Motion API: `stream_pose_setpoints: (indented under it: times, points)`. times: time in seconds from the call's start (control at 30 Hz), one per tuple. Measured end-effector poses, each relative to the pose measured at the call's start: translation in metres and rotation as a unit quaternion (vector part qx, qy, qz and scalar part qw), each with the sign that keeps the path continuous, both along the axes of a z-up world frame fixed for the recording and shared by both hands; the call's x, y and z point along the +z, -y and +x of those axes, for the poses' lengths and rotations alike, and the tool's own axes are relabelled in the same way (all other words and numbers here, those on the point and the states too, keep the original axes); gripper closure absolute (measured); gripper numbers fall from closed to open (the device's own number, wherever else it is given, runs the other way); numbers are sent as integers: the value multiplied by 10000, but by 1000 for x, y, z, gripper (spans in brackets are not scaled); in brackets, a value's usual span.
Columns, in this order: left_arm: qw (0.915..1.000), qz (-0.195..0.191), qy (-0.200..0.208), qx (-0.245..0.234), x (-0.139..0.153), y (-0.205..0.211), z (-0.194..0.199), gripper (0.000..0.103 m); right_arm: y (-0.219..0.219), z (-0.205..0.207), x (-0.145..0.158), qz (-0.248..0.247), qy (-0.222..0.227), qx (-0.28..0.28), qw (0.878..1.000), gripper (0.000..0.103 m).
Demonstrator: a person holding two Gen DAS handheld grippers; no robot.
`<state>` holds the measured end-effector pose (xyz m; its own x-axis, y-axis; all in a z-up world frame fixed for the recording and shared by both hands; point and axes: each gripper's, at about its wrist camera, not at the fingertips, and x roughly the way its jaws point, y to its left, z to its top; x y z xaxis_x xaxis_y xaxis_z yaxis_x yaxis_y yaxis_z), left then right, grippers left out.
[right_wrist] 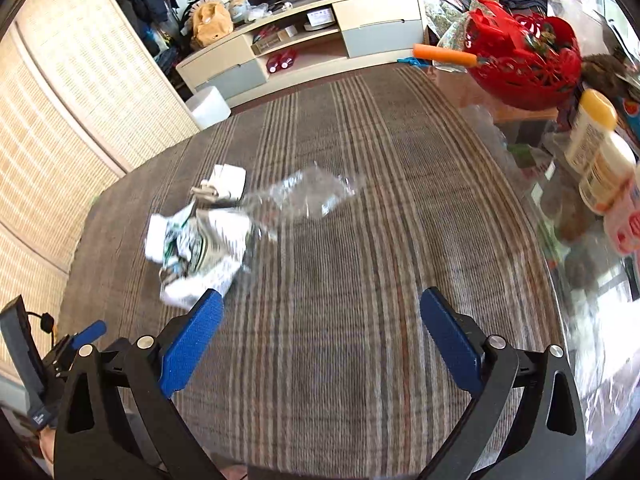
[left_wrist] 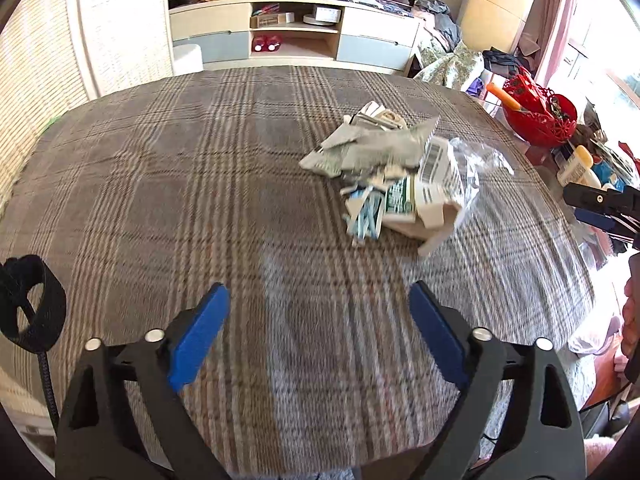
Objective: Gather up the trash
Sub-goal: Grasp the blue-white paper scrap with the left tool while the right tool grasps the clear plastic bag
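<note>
A heap of trash (left_wrist: 390, 176) lies on the plaid tablecloth (left_wrist: 200, 184): grey torn card, white boxes with barcodes, blue-and-white scraps and a clear plastic bag (left_wrist: 476, 168). It also shows in the right wrist view (right_wrist: 204, 236), with the clear bag (right_wrist: 312, 196) stretching to its right. My left gripper (left_wrist: 320, 304) is open and empty, hovering above the cloth short of the heap. My right gripper (right_wrist: 320, 312) is open and empty; its left fingertip (right_wrist: 208, 312) is close to the heap's near edge. The right gripper also appears at the right edge of the left view (left_wrist: 600, 204).
A red lattice basket (right_wrist: 524, 60) with an orange-handled tool (right_wrist: 444, 56) stands at the table's far right. Bottles and jars (right_wrist: 600, 152) crowd the glass right edge. A low TV cabinet (left_wrist: 296, 32) and a woven screen (right_wrist: 60, 120) stand beyond the table.
</note>
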<state>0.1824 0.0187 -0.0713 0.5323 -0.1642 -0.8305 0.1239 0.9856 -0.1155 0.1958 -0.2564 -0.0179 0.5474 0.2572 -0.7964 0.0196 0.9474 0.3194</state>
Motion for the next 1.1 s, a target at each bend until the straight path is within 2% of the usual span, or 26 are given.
stream_pose_setpoints:
  times: [0.07, 0.13, 0.33, 0.47, 0.67, 0.73, 0.8, 0.87, 0.93, 0.97, 1.0, 1.03, 1.1]
  points:
    - [10000, -48, -67, -48, -2, 2, 15, 28, -1, 16, 0, 61, -3, -26, 10000, 4]
    - [9999, -14, -129, -114, -6, 6, 30, 38, -2, 29, 0, 119, -13, -69, 9999, 5]
    - [9994, -29, -208, -270, -16, 13, 57, 55, -14, 73, -12, 180, -140, -80, 9997, 4]
    - [9987, -69, -294, -403, -23, 18, 70, 58, -24, 90, -25, 135, -233, -67, 9996, 5]
    - [9980, -103, -381, -504, -34, 24, 84, 58, -37, 104, -46, 121, -421, 51, 9990, 13]
    - [9972, -164, -447, -571, -39, 26, 84, 59, -39, 106, -51, 125, -476, 102, 9987, 24]
    - [9969, -115, -449, -637, -41, 30, 83, 60, -39, 107, -56, 141, -486, 81, 9987, 27]
    - [9969, -106, -422, -663, -42, 33, 83, 60, -37, 107, -57, 128, -480, 39, 9988, 36]
    - [9968, -155, -416, -668, -42, 34, 84, 60, -35, 107, -58, 82, -462, 7, 9989, 59]
    - [9968, -143, -407, -680, -42, 36, 84, 60, -34, 107, -57, 62, -445, -5, 9990, 64]
    - [9967, -136, -389, -702, -43, 37, 84, 65, -32, 106, -57, 75, -426, -22, 9991, 68]
    - [9966, -135, -388, -715, -43, 38, 84, 75, -29, 104, -56, 79, -407, -54, 9991, 70]
    - [9967, -66, -385, -715, -43, 40, 82, 87, -24, 100, -54, 33, -381, -70, 9992, 72]
